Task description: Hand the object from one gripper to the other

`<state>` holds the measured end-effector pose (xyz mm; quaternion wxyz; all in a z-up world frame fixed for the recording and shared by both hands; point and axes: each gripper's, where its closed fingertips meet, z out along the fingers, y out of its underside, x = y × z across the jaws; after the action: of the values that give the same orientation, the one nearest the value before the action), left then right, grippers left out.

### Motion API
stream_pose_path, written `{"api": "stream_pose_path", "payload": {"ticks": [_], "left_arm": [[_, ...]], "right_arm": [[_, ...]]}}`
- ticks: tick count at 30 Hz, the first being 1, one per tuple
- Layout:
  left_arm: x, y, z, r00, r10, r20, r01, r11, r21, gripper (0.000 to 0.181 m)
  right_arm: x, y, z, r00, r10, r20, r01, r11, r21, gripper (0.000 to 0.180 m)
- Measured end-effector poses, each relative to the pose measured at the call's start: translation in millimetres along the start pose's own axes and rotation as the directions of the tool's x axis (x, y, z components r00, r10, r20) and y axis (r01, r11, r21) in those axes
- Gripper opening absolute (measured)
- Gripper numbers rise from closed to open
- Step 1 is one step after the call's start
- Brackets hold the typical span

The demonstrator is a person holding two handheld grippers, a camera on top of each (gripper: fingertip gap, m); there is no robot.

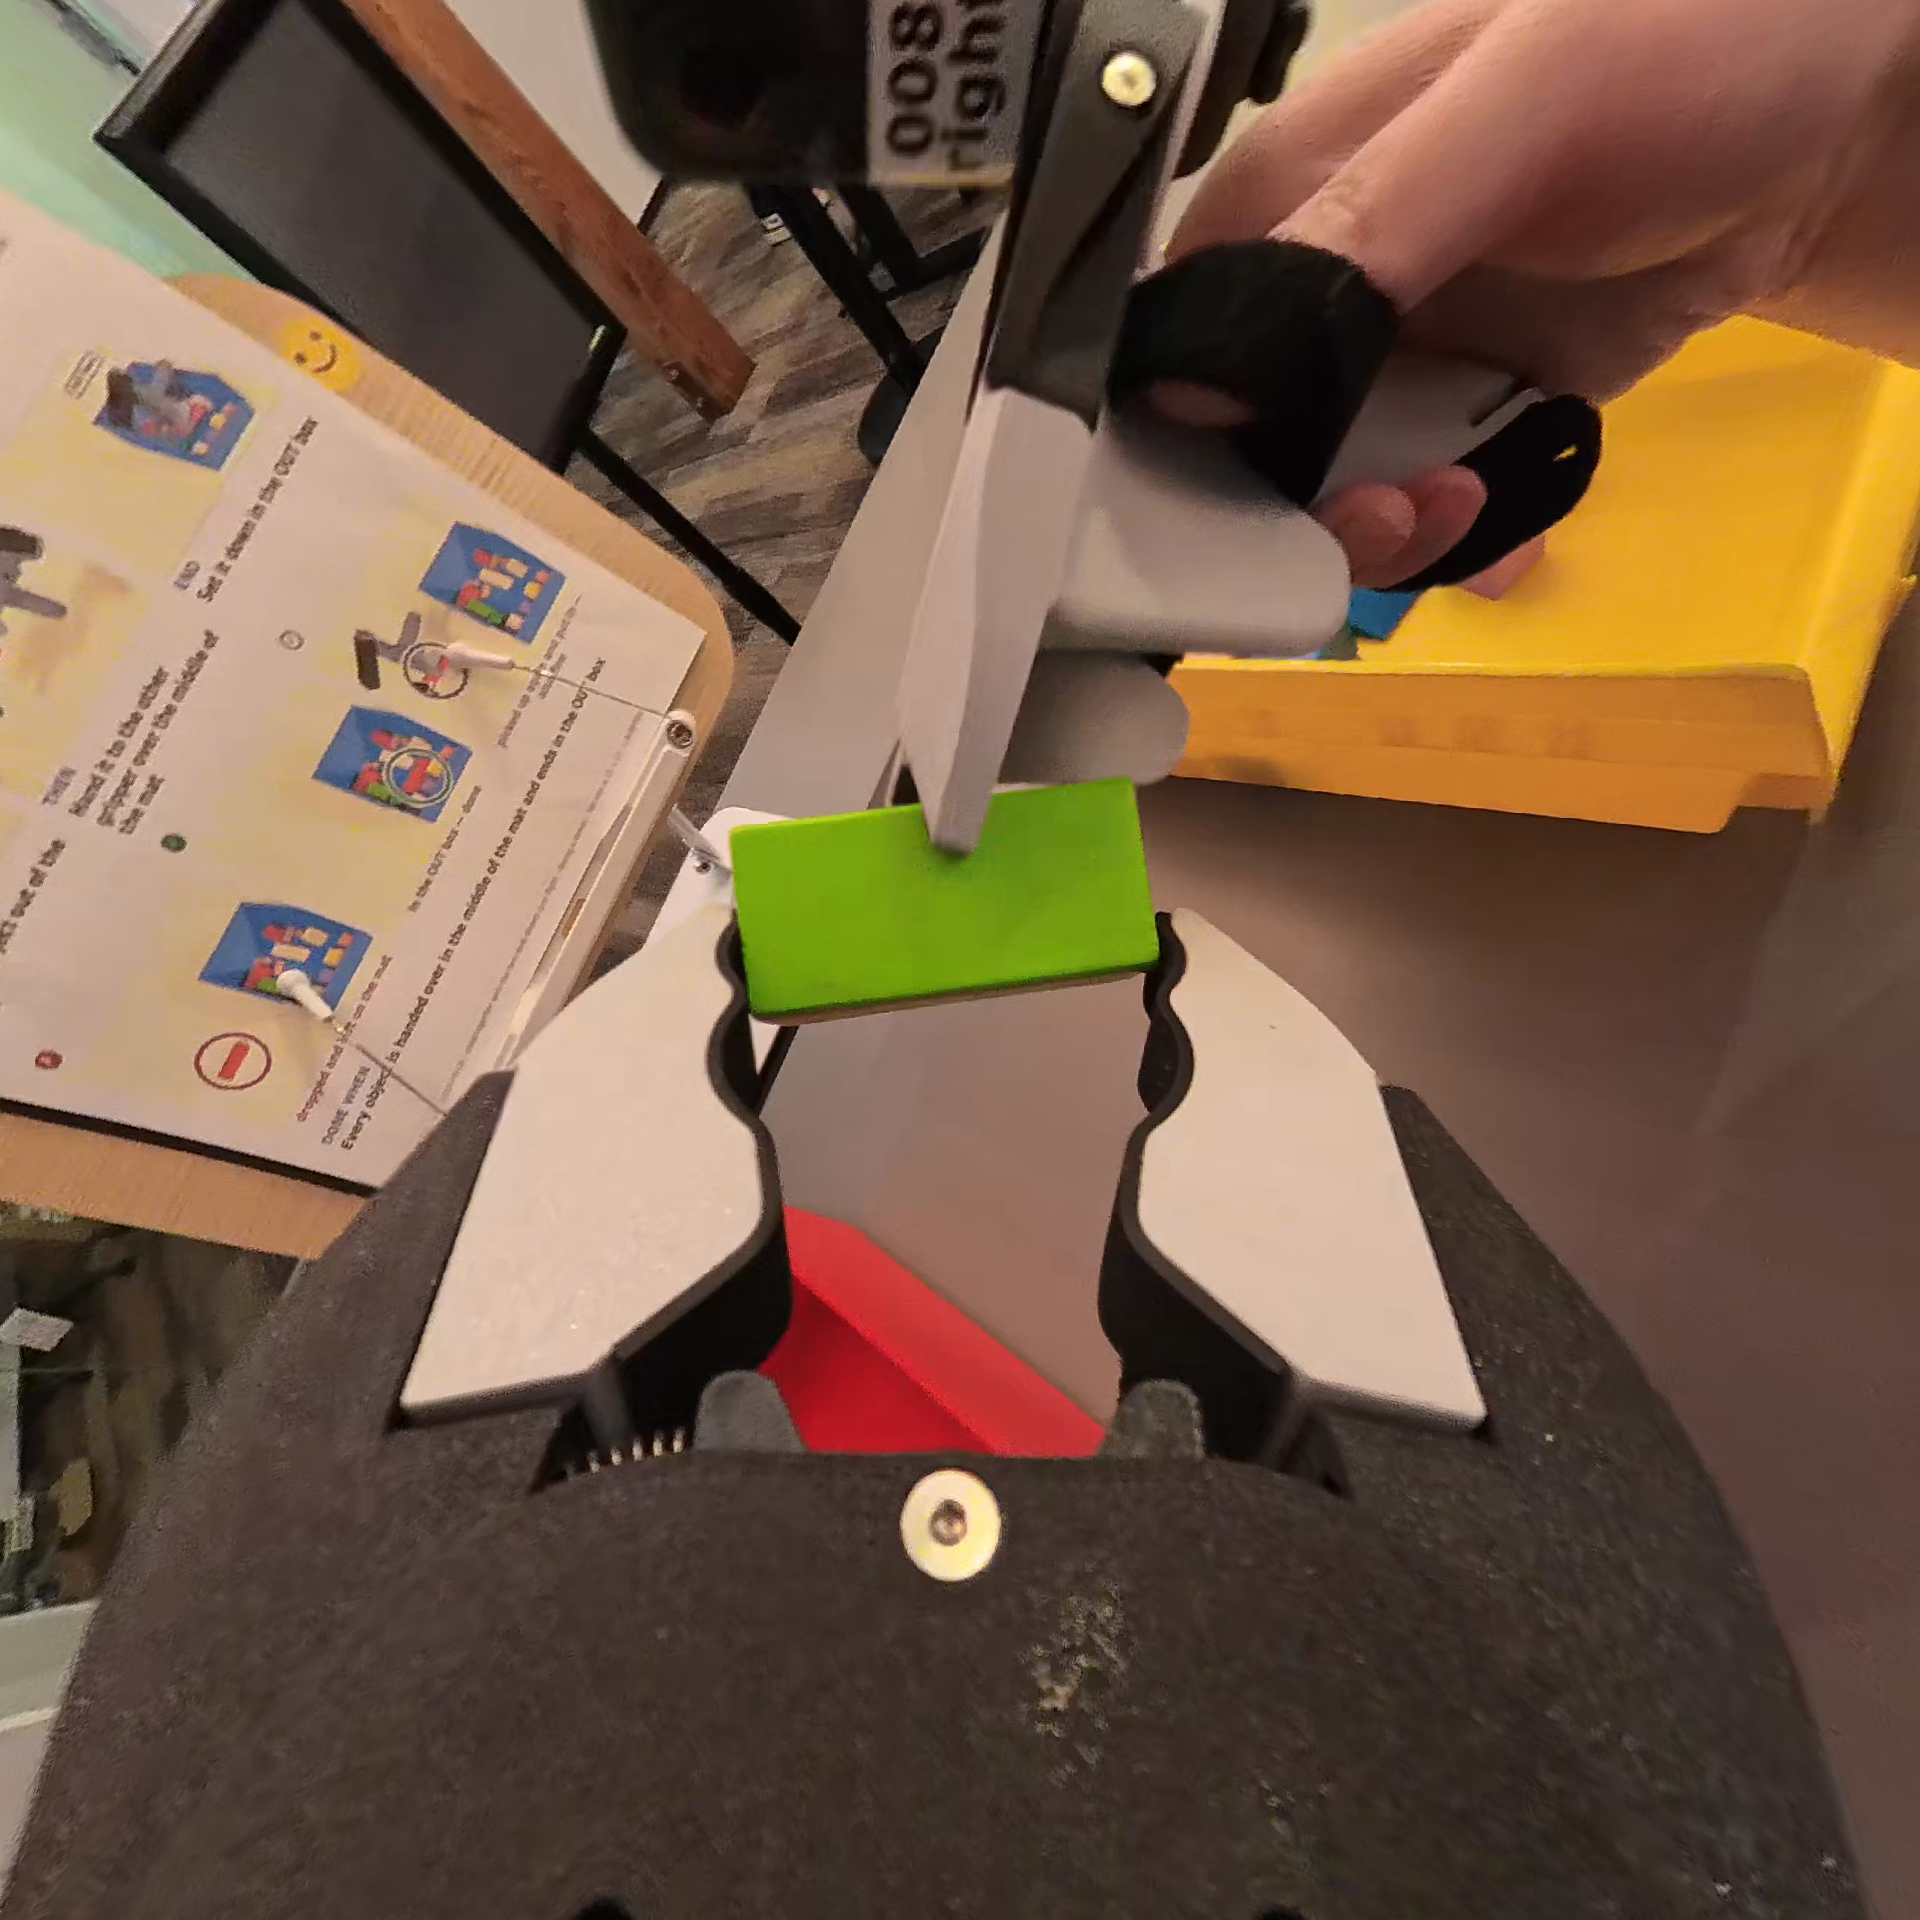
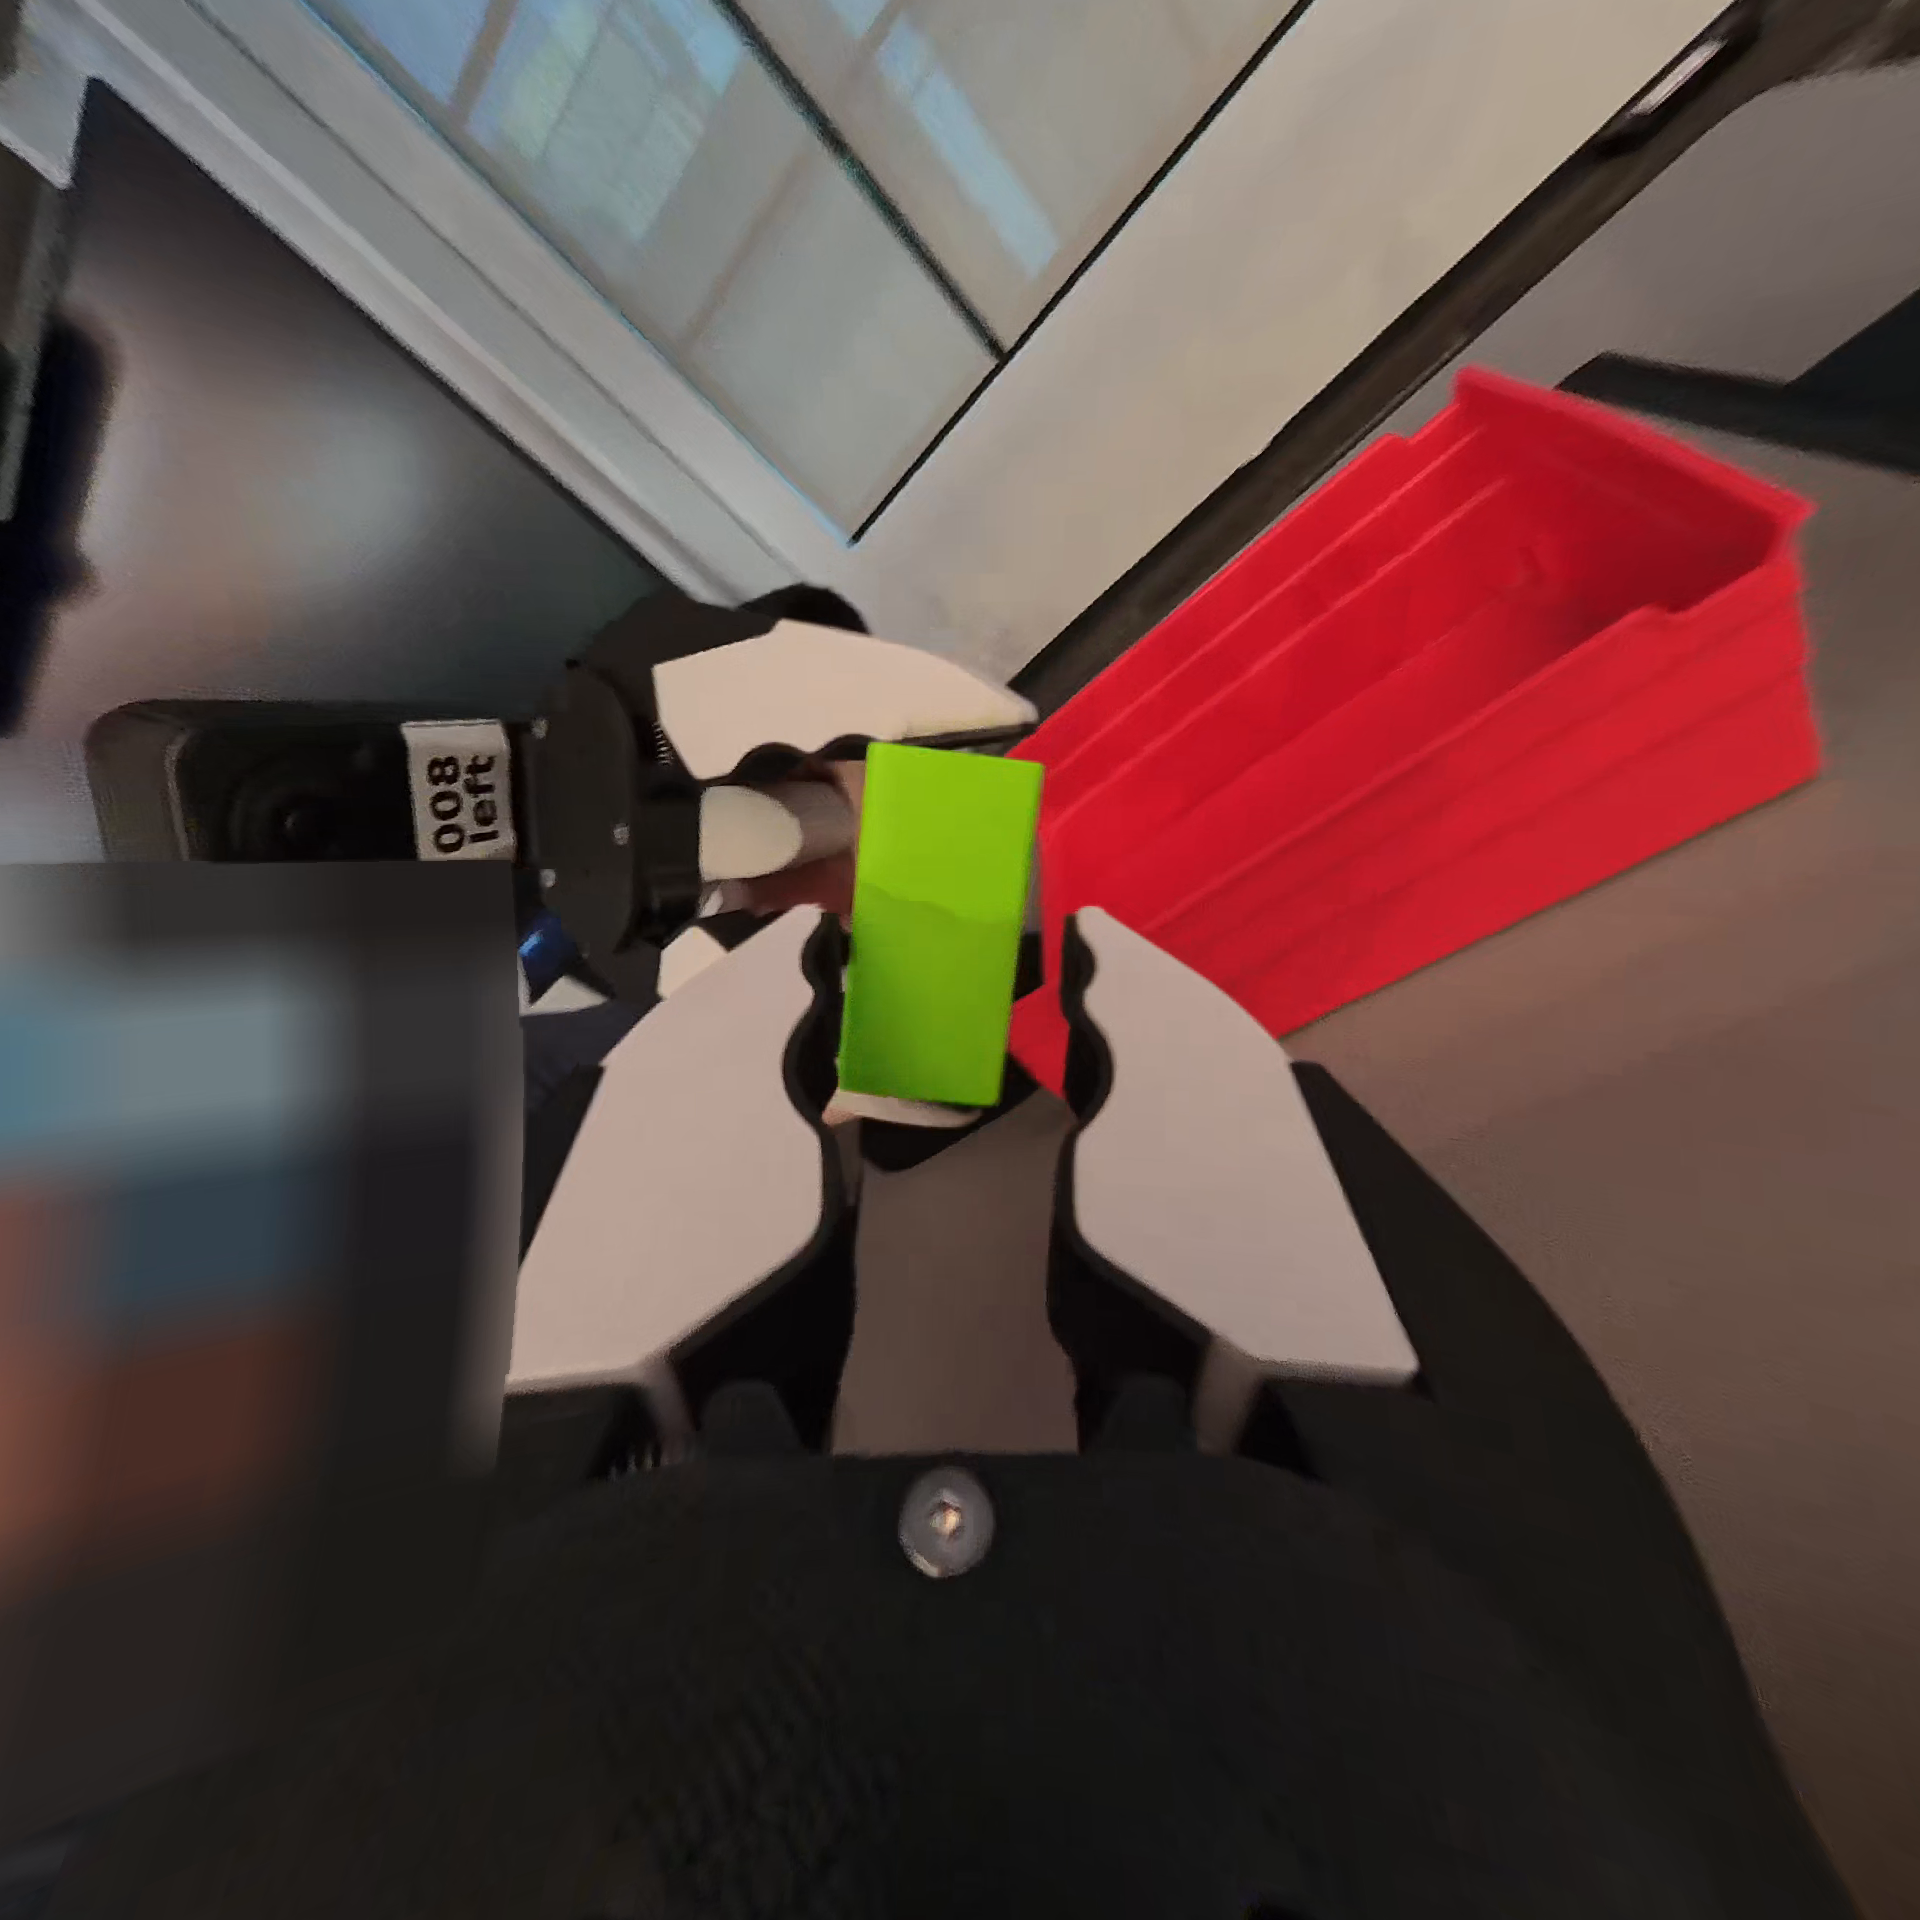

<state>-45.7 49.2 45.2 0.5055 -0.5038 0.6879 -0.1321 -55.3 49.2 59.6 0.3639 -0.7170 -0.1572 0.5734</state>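
A bright green rectangular block is held in the air over the grey mat. My left gripper is shut on it, its pads pressing the block's two short ends. My right gripper straddles the same block. Its left pad touches the block and a small gap shows at its right pad, so it is open. In the left wrist view the right gripper's fingers come down from above over the block's top edge. In the right wrist view the left gripper's fingers clamp the block from above and below.
A red bin lies on the grey mat beyond the block and also shows under my left gripper. A yellow bin holding coloured pieces sits at the right. A printed instruction sheet lies at the left. A person's hand holds the right gripper.
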Motion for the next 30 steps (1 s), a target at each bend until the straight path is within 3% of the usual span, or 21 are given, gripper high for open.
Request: {"api": "stream_pose_path", "payload": {"ticks": [8, 13, 15, 18, 20, 22, 24, 30], "left_arm": [[8, -1, 1, 0.996, 0.089, 0.02, -0.089, 0.996, 0.002, 0.074], [-1, -13, -19, 0.996, 0.071, 0.058, -0.075, 0.994, 0.076, 0.072], [-7, -14, -27, 0.998, 0.034, 0.054, -0.039, 0.994, 0.1, 0.072], [-15, -17, -40, 0.999, -0.028, 0.022, 0.025, 0.99, 0.139, 0.071], [-19, -18, -49, 0.999, -0.047, 0.01, 0.044, 0.986, 0.163, 0.067], [-27, -19, -58, 0.997, -0.072, 0.02, 0.067, 0.98, 0.187, 0.064], [-32, -20, -68, 0.994, -0.109, 0.004, 0.106, 0.971, 0.214, 0.064], [-44, -23, -88, 0.983, -0.183, -0.017, 0.181, 0.944, 0.275, 0.062]], "right_arm": [[1, 14, 0, 1.0, 0.001, 0.012, 0.001, 0.994, -0.111, 0.033], [-7, 15, -56, 0.973, -0.215, -0.085, 0.196, 0.962, -0.191, 0.034], [1, 23, -93, 0.921, -0.349, -0.175, 0.301, 0.92, -0.252, 0.034], [42, 55, -140, 0.746, -0.585, -0.319, 0.413, 0.782, -0.467, 0.034], [67, 82, -157, 0.693, -0.649, -0.313, 0.381, 0.699, -0.605, 0.034], [83, 102, -162, 0.719, -0.626, -0.301, 0.311, 0.678, -0.667, 0.033], [94, 111, -164, 0.749, -0.592, -0.297, 0.26, 0.675, -0.69, 0.002], [119, 133, -170, 0.787, -0.512, -0.344, 0.11, 0.665, -0.739, 0.001]]}}
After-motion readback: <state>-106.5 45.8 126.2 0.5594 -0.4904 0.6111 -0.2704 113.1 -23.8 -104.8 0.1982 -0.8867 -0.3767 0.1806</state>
